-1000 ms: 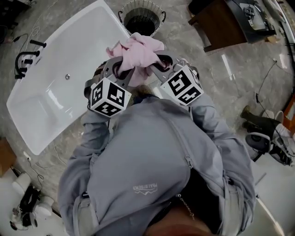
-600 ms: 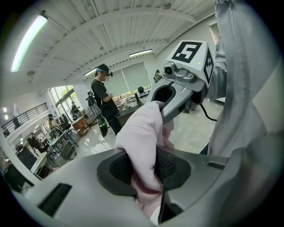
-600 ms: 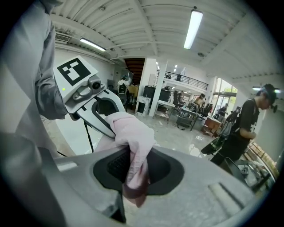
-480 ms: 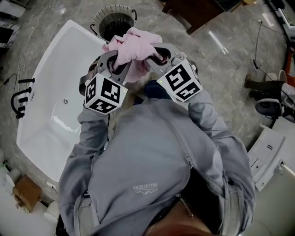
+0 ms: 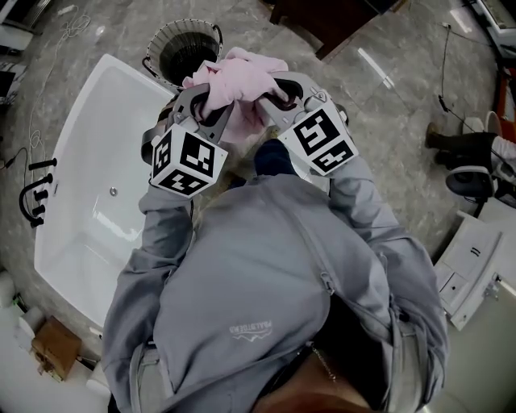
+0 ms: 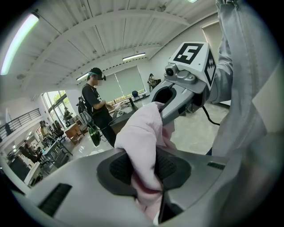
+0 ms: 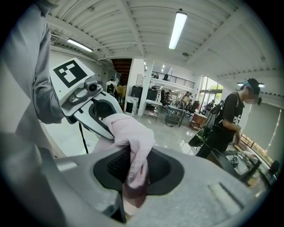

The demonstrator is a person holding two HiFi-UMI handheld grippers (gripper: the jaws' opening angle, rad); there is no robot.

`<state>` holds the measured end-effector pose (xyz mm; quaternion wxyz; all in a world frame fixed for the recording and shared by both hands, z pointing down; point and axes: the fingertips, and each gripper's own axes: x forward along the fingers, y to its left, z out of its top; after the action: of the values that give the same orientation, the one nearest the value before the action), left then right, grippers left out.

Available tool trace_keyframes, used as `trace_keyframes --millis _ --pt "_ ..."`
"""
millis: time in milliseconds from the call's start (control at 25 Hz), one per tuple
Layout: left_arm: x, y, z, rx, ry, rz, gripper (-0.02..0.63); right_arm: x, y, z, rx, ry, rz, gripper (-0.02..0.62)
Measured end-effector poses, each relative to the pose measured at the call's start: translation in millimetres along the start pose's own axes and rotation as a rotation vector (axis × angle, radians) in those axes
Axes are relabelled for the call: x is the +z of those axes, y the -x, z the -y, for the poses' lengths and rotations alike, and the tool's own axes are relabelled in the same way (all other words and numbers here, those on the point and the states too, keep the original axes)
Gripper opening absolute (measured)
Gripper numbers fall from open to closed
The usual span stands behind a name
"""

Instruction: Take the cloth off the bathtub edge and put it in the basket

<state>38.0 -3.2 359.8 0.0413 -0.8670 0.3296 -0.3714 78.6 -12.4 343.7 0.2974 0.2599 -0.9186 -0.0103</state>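
A pink cloth (image 5: pixel 238 85) is bunched up in the air between both grippers, above the end of the white bathtub (image 5: pixel 89 185). My left gripper (image 5: pixel 211 109) is shut on one side of the pink cloth (image 6: pixel 144 146), which fills the space between its pads. On the other side my right gripper (image 5: pixel 266 95) is shut on the same pink cloth (image 7: pixel 135 153). The wire basket (image 5: pixel 181 48) stands on the floor just beyond the tub's end, a little left of the cloth. Each gripper shows in the other's view, pointing upward.
A black tap fitting (image 5: pixel 36 189) sits on the tub's far left rim. A dark wooden cabinet (image 5: pixel 322 20) stands at the top right, white fittings (image 5: pixel 468 266) lie at the right. A person in black (image 6: pixel 95 111) stands some way off in the room.
The head view has kept swinging: tub and basket slid left and down in frame. The basket now lies closer to the cloth. Both grippers still hold the cloth together.
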Motion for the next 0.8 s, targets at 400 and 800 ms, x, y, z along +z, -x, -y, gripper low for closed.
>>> trace_keyframes --millis 400,800 --pt "45 -74 -37 0.075 0.045 -0.043 0.101 -16 -10 95 0.078 0.029 0.033 0.075" --pt "81 -130 -61 0.176 0.140 -0.077 0.101 -27 -16 170 0.187 0.128 0.066 0.075"
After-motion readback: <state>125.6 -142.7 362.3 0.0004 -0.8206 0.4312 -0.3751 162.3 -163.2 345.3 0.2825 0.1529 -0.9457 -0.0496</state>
